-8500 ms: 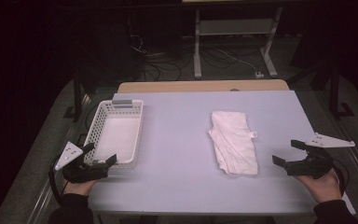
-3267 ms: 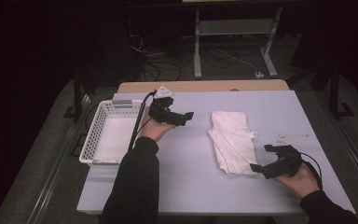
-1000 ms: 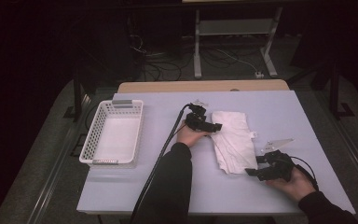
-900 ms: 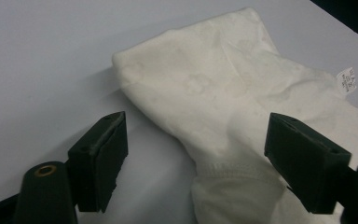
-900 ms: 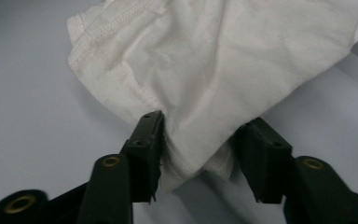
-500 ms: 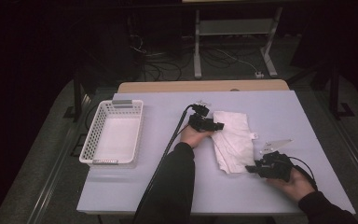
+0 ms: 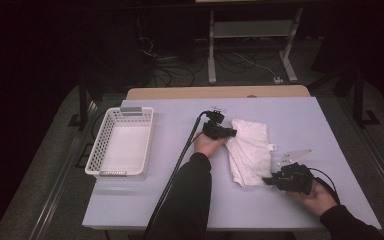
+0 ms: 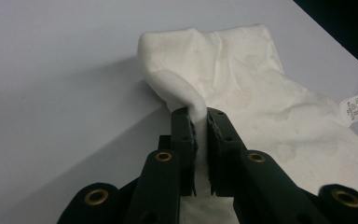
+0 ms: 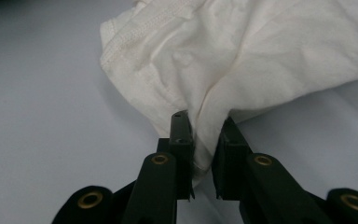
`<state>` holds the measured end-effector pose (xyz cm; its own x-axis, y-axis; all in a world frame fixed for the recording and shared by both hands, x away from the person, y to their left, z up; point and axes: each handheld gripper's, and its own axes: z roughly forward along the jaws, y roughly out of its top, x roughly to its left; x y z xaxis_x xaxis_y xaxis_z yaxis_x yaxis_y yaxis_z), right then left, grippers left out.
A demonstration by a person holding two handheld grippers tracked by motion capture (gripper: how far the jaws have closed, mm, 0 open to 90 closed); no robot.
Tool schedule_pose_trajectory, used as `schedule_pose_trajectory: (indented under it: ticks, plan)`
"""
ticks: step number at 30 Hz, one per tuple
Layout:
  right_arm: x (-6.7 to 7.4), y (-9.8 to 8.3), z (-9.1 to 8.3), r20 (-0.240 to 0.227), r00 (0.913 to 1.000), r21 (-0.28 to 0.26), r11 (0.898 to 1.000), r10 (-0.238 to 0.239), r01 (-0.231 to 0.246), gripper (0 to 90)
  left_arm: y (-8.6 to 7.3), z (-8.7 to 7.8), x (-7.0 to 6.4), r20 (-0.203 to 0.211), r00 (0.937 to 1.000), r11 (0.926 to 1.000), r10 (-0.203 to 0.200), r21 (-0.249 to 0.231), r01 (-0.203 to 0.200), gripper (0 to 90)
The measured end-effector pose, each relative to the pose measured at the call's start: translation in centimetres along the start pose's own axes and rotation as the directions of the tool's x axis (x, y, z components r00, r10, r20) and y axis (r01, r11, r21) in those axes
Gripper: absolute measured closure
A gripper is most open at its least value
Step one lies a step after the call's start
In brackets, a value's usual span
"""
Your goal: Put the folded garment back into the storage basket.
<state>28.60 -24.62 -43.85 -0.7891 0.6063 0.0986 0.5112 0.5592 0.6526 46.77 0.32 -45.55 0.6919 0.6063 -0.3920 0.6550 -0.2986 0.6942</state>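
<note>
cloth (image 7: 250, 150): plain white, small white tag with dark print at its 3 o'clock edge. basket (image 7: 121, 142): white lattice. table (image 7: 155, 200): pale lavender-grey, tan strip at 12 o'clock. grippers: black jaws, brass-coloured rivets. sleeves dark.

one white cloth (image 7: 250, 150), one white basket (image 7: 122, 142), two hand-held grippers, one table (image 7: 170, 200)

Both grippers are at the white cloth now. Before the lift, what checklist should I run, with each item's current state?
1. Left gripper shut on the white cloth: ok, a fold runs between its jaws.
2. Right gripper shut on cloth: ok, though the jaws look less closed.
3. Grips on opposite ends: ok in the high view.
4. Nothing lying on the cloth: ok.
5. Basket free to receive: ok, looks empty.
6. Grip firm enough to hold: cannot tell.
</note>
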Motion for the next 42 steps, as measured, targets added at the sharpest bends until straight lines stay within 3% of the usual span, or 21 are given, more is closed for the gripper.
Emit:
schedule_pose_trajectory:
  ticks: [1, 8, 16, 24, 25, 29, 42]
  plan:
    - [0.2, 0.1, -0.1, -0.004, 0.9999, -0.007, 1.0, -0.014, 0.014, 79.0, 0.2, -0.3, -0.2, 0.001, 0.9998, 0.9998, 0.019, 0.003, -0.019, 82.0]
    - [0.6, 0.5, -0.6, -0.03, 0.9994, -0.045, 0.999, -0.014, 0.012, 79.4, 0.4, -0.6, -0.4, 0.01, 0.9997, 0.9996, 0.024, 0.012, -0.024, 82.2]
    - [1.0, 1.1, -1.2, -0.048, 0.9984, -0.078, 0.997, -0.03, 0.026, 79.5, 0.8, -1.7, -0.7, 0.006, 0.9983, 0.998, 0.058, 0.026, -0.058, 82.2]
    - [1.5, 1.7, -1.6, -0.046, 0.9979, -0.093, 0.995, -0.045, 0.041, 79.5, 1.2, -2.5, -0.7, 0.028, 0.9984, 0.9986, 0.05, 0.013, -0.051, 82.2]
    - [1.5, 1.7, -1.6, -0.046, 0.9979, -0.093, 0.995, -0.045, 0.041, 79.5, 1.6, -3.7, -0.5, 0.04, 0.998, 0.9988, 0.049, -0.002, -0.049, 82.2]
    - [2.8, 3.1, -2.1, -0.039, 0.9963, -0.111, 0.991, -0.076, 0.072, 79.4, 1.8, -4.5, -0.6, 0.037, 0.9977, 0.9984, 0.057, -0.004, -0.057, 82.2]
    - [4.4, 6.2, -2.6, -0.056, 0.9895, -0.147, 0.981, -0.133, 0.124, 79.4, 2.6, -7.9, -0.6, 0.016, 0.9978, 0.9975, 0.064, -0.032, -0.063, 82.2]
